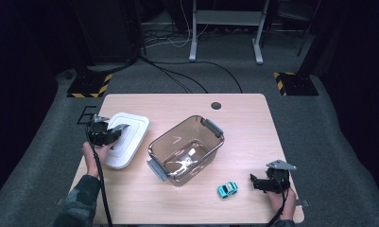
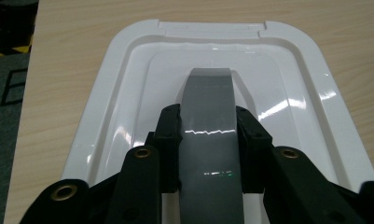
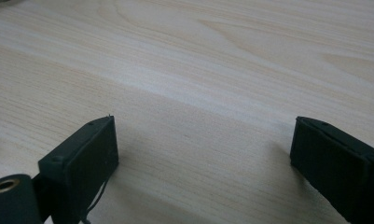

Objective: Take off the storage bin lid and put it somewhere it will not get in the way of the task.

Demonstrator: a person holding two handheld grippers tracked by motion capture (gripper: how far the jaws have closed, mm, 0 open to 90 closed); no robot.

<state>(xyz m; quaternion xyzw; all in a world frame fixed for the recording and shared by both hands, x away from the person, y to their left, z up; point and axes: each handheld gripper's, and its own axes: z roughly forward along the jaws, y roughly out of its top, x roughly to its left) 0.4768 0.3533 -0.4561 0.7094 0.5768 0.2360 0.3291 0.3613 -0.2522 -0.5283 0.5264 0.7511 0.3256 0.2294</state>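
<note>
Lid point(image 2: 212, 60) lies flat on desk point(image 1: 187, 101) left of clear bin point(image 1: 186, 149), left claw point(image 2: 208, 135) clamped on its grey handle point(image 2: 208, 116), right claw point(image 3: 203, 154) wide open over bare wood, holding nothing; bin seemingly empty, toy car point(image 1: 228, 189) beside it, so closing not yet done.

Clear plastic bin point(image 1: 187, 149), blue toy car point(image 1: 228, 189), wooden table point(image 1: 244, 123)

The high view looks forward and down over the whole desk point(image 1: 187, 101). The left claw point(image 2: 208, 135) view sits close over the lid point(image 2: 128, 56), at nine o'clock there. The right claw point(image 3: 203, 149) view skims bare desk.
</note>
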